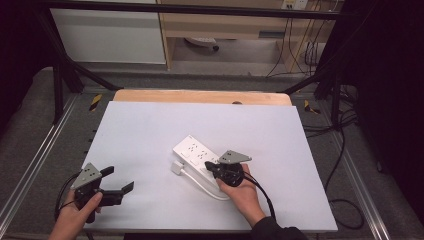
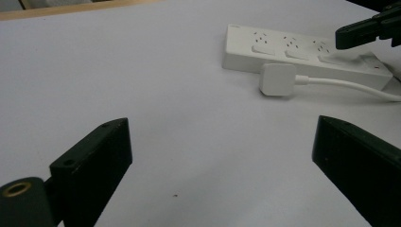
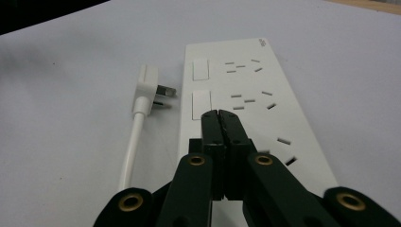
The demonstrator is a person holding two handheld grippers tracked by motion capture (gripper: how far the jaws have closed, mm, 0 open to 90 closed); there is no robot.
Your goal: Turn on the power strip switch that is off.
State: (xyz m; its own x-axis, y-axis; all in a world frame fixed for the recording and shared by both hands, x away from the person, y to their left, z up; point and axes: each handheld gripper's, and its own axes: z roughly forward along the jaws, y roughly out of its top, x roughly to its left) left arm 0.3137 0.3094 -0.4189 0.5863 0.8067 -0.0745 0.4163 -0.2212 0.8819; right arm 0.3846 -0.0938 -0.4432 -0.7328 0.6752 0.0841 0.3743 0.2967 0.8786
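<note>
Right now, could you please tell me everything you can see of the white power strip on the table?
The power strip is a long white block, plastic by its look, lying flat on the pale table, sockets up. Each socket group has a rectangular rocker switch beside it. Its white cable ends in a flat plug lying unplugged beside the strip, prongs toward it. The right gripper, jaws shut, sits over the strip at a switch; actual contact cannot be judged.

White power strip (image 1: pixel 198 156) with 3 white switches and rows of dark slots; white plug (image 3: pixel 147 88) with metal-grey pins on a white cable (image 1: pixel 202 184). Both lie on a pale grey-white table (image 1: pixel 150 135) edged at the far side in light wood. Black grippers, left (image 1: pixel 121 181) and right (image 3: pixel 219 115), carry grey plates and brass-coloured rivets.
</note>
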